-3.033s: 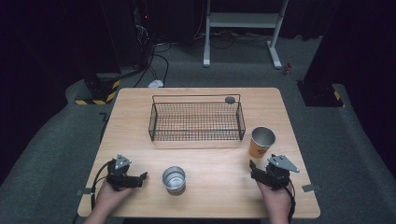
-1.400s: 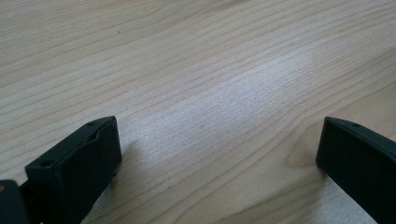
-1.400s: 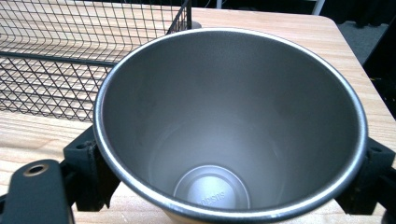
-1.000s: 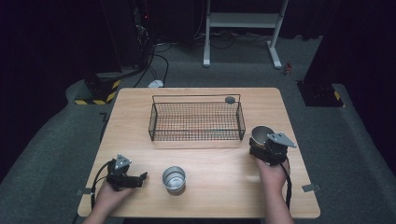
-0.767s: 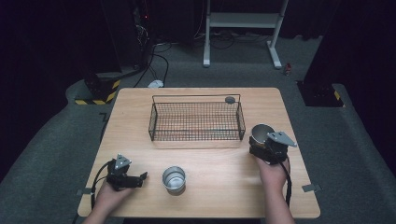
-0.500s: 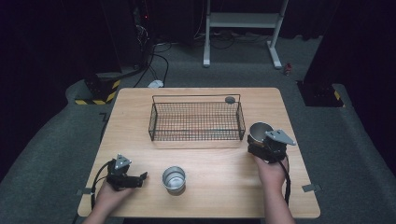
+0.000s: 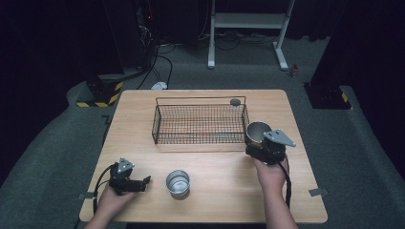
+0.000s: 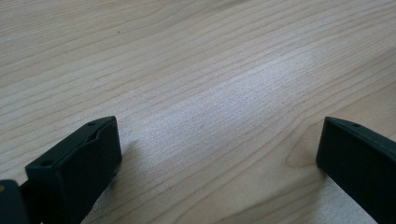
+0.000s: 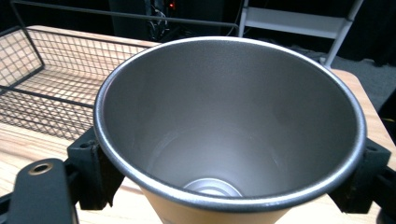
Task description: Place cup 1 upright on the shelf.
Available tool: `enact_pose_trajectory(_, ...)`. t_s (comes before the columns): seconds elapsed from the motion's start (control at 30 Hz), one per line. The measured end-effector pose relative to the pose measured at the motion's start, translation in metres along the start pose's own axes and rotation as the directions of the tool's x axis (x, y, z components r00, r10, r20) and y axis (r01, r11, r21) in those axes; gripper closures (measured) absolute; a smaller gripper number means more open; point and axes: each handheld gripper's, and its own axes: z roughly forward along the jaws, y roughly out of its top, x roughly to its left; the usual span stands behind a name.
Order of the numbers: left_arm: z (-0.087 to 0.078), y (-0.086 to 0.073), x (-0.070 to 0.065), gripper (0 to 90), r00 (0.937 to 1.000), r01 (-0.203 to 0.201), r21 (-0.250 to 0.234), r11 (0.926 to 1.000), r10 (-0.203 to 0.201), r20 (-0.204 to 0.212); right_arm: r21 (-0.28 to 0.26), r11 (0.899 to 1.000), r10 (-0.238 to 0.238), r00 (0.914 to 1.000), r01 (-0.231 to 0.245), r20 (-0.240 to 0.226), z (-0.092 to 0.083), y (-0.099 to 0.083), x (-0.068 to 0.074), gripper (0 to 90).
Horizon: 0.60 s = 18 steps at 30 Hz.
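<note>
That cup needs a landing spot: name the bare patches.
Free: the basket floor, the table left of the basket, and the strip between small cup and right claw. Crowded: the right side, where that claw grips the cup.

Wire basket (image 7: pixel 199 125) and steel cup (image 7: pixel 177 182) on table (image 7: pixel 219 191)

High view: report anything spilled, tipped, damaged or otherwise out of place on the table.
Nothing stands out. The wire basket sits square and empty, the small steel cup stands upright, and the tan cup is upright between the right tool's jaws. No spill shows on the table.
</note>
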Motion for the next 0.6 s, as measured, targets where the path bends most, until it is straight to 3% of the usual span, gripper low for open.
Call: enact_pose_trajectory(0.6, 0.000, 0.000, 0.000, 0.4, 1.0000, -0.006, 0.001, 1.0000, 0.006, 0.000, -0.026, 0.999, -0.025, 0.9987, 0.024, -0.045, 0.010, 0.024, 0.025, 14.5)
